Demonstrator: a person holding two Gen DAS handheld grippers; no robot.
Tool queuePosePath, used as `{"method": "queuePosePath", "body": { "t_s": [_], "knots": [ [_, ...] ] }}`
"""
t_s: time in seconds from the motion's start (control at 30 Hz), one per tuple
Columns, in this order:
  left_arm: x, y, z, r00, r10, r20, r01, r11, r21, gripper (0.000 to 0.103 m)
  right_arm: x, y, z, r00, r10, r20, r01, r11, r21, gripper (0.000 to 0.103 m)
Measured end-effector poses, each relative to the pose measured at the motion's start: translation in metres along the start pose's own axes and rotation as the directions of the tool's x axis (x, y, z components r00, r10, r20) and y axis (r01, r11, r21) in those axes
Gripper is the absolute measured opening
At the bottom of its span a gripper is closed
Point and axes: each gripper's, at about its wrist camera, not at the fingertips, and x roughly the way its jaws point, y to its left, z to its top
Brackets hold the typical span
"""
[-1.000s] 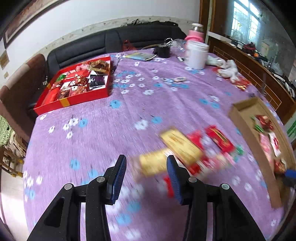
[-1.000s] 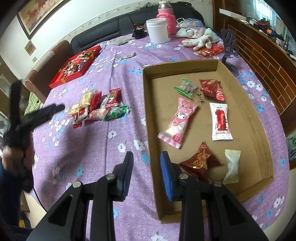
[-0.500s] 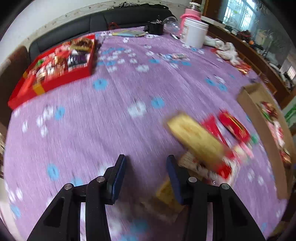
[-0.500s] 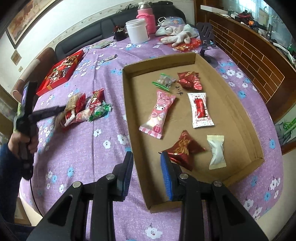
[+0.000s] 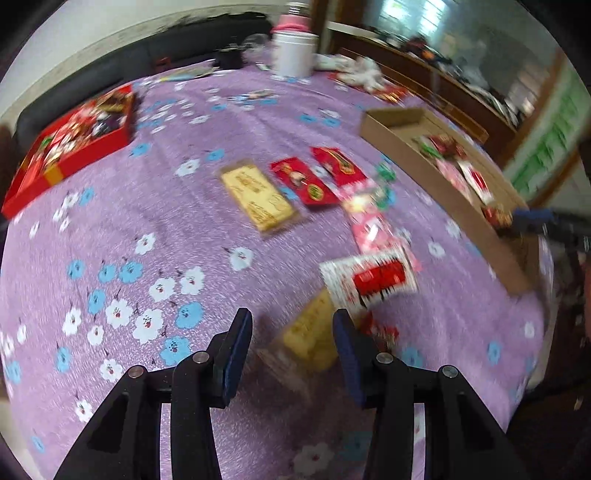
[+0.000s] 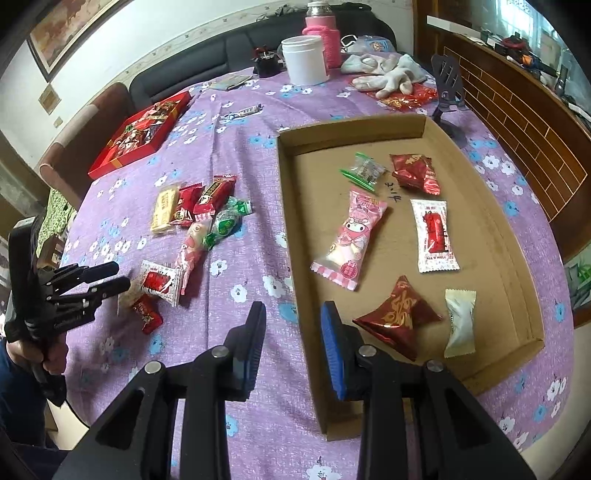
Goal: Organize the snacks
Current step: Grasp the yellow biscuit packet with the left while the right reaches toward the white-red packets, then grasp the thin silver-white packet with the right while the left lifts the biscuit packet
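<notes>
Several loose snacks lie on the purple flowered cloth: a yellow biscuit pack (image 5: 255,195), red packs (image 5: 304,181), a white-and-red packet (image 5: 371,282) and a second yellow pack (image 5: 308,341). My left gripper (image 5: 291,347) is open, low over the cloth, with that second yellow pack between its fingers. It also shows in the right wrist view (image 6: 114,277). The cardboard tray (image 6: 288,206) holds several snacks, among them a pink packet (image 6: 351,240) and a red pyramid pack (image 6: 397,317). My right gripper (image 6: 293,343) is open and empty over the tray's near left wall.
A red box of sweets (image 6: 142,131) stands at the far left. A white tub (image 6: 304,61), a pink bottle (image 6: 323,35), white gloves (image 6: 384,72) and a black stand (image 6: 448,88) are at the back. A brick-pattern wall (image 6: 524,122) runs along the right.
My left gripper has moved forward and down to the near end of the snack pile, and the yellow pack now lies between its fingers. My right gripper has drawn back slightly over the tray's edge.
</notes>
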Motion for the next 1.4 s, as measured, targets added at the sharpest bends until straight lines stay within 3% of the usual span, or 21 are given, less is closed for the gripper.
{"method": "queuePosePath", "body": {
  "t_s": [0.17,0.23,0.37,0.5,0.63,0.67,0.73,0.8,0.97,1.1,1.27,1.33,1.4],
  "knots": [
    [0.004,-0.007,-0.001,0.998,-0.05,-0.028,0.053,0.994,0.093,0.047,-0.002,-0.005,-0.003,1.0,-0.004,0.0,0.004,1.0,0.015,0.03],
    [0.01,-0.009,-0.001,0.999,-0.028,-0.042,0.032,0.992,0.119,0.047,-0.003,-0.006,-0.005,1.0,-0.005,0.0,0.005,1.0,0.017,0.03],
    [0.021,-0.005,0.007,0.998,-0.048,-0.036,0.051,0.994,0.099,0.056,-0.003,-0.009,-0.008,1.0,-0.006,0.0,0.006,1.0,0.024,0.03],
    [0.025,-0.019,0.009,0.998,-0.051,-0.04,0.056,0.988,0.144,0.057,-0.001,-0.006,-0.007,1.0,0.004,-0.006,-0.004,1.0,0.023,0.03],
    [0.025,-0.027,-0.005,0.999,0.009,-0.031,-0.003,0.981,0.194,0.056,0.004,0.007,-0.005,1.0,0.026,-0.013,-0.026,1.0,-0.008,0.03],
    [0.024,-0.025,-0.007,1.0,0.017,-0.021,-0.013,0.983,0.182,0.054,0.005,0.011,-0.005,0.999,0.032,-0.017,-0.032,0.999,-0.017,0.03],
    [0.021,-0.016,-0.009,0.999,0.044,0.009,-0.044,0.993,0.107,0.041,0.009,0.016,-0.003,0.999,0.044,-0.026,-0.045,0.999,-0.031,0.03],
    [0.019,-0.012,-0.012,0.995,0.095,0.025,-0.097,0.993,0.062,0.037,0.012,0.022,-0.002,0.998,0.056,-0.033,-0.057,0.997,-0.043,0.03],
    [0.004,0.006,-0.033,0.979,0.203,0.012,-0.2,0.971,-0.132,0.036,0.023,0.047,0.003,0.988,0.128,-0.082,-0.138,0.983,-0.12,0.03],
    [-0.009,0.012,-0.055,0.973,0.232,0.004,-0.225,0.945,-0.236,0.036,0.044,0.07,0.006,0.964,0.197,-0.178,-0.227,0.958,-0.174,0.03],
    [-0.01,0.006,-0.063,0.968,0.251,0.002,-0.244,0.941,-0.235,0.036,0.071,0.104,0.012,0.949,0.198,-0.246,-0.27,0.912,-0.309,0.031],
    [-0.011,0.004,-0.063,0.967,0.256,-0.002,-0.249,0.94,-0.231,0.036,0.082,0.113,0.012,0.947,0.17,-0.273,-0.266,0.892,-0.366,0.04],
    [-0.011,0.005,-0.064,0.967,0.253,0.001,-0.247,0.942,-0.23,0.036,0.088,0.12,0.011,0.945,0.151,-0.289,-0.266,0.868,-0.418,0.041]
  ]
}}
